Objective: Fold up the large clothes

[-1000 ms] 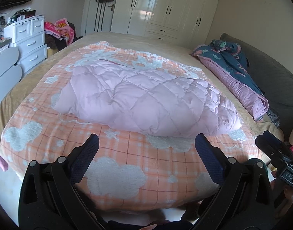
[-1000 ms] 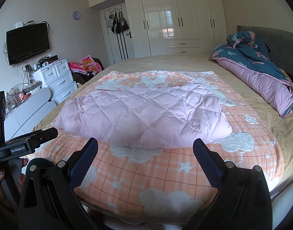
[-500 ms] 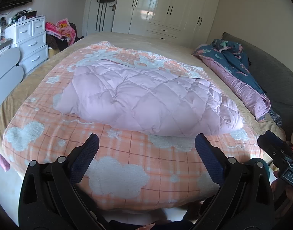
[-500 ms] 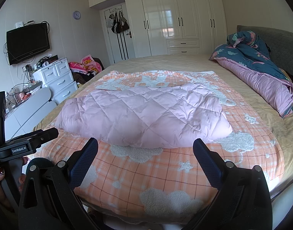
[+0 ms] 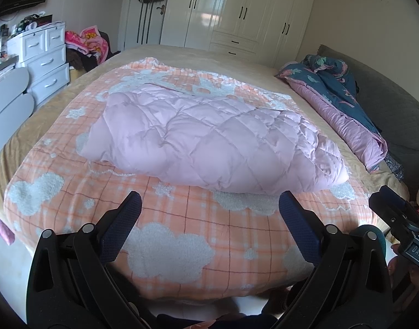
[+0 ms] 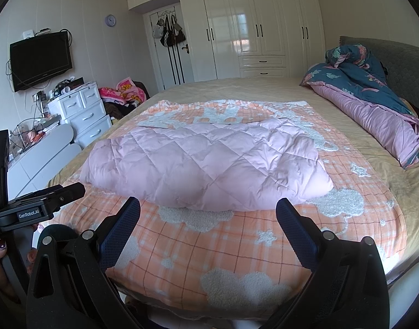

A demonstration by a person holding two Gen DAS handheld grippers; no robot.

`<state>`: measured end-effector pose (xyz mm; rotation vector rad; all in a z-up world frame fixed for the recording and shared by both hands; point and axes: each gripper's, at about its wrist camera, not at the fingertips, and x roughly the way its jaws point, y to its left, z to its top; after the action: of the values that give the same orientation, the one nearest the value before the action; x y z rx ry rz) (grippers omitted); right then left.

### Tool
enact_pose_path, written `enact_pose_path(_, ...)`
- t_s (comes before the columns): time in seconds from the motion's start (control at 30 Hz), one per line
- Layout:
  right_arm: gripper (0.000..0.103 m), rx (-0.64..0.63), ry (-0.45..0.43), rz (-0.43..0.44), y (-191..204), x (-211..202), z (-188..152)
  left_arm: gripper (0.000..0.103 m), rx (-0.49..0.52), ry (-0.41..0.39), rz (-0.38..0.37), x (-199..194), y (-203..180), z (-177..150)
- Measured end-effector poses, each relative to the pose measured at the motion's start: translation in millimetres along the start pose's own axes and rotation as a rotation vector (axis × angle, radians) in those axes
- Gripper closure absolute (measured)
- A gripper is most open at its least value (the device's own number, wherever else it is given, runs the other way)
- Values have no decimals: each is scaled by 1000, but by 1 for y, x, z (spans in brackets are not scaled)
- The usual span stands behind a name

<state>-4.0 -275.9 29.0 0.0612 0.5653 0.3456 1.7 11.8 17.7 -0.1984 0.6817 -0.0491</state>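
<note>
My left gripper (image 5: pixel 209 201): matt black plastic arms, bare metal rivets, dark blue pads (image 5: pixel 127 213) with a fine mesh texture. Right gripper (image 6: pixel 208 208) is the same build. Pink quilted coat (image 5: pixel 209 142): smooth cloth, slight sheen, puffy with stitched diamonds. Blanket (image 5: pixel 182 233) under it: soft orange-checked cloth, fluffy raised white patches. Wardrobe (image 6: pixel 253 27) doors: glossy cream, reflecting light. Drawer unit (image 6: pixel 83 112): smooth white finish. Headboard (image 6: pixel 401 63): matt grey quilted fabric.

Folded pink quilted coat (image 5: pixel 209 139) on blanket (image 5: pixel 168 235)
</note>
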Motion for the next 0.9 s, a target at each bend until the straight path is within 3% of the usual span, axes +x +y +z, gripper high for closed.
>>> enact_pose_path(0.9,4,-7,7,-4,4,3,-1,9,27,15,32,2,-1,1)
